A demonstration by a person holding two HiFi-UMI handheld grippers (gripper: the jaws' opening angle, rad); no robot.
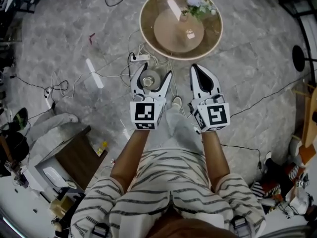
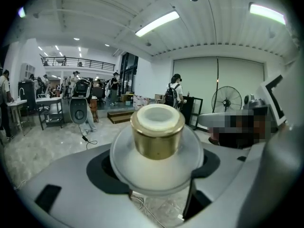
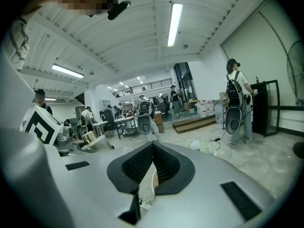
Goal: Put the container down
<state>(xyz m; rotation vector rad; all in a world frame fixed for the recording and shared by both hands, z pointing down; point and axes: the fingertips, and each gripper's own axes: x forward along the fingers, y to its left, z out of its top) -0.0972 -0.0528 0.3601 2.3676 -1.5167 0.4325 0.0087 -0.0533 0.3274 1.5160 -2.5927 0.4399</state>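
The container [image 1: 148, 79] is a small round frosted jar with a gold collar and a white top. My left gripper [image 1: 152, 71] is shut on it, one jaw against each side of its body. In the left gripper view the container [image 2: 156, 141] fills the middle, upright between the grey jaws, held in the air. My right gripper [image 1: 196, 67] is beside it on the right, shut and holding nothing. In the right gripper view its black pads [image 3: 164, 163] meet in a point. Both grippers hover near the round table [image 1: 144, 26].
The round glass-topped table carries a flower vase [image 1: 194, 4]. A power strip [image 1: 140, 57] and cables lie on the marble floor under the grippers. A wooden desk [image 1: 74, 157] stands at the lower left. People [image 2: 172, 91] and a fan [image 2: 226, 99] are in the hall.
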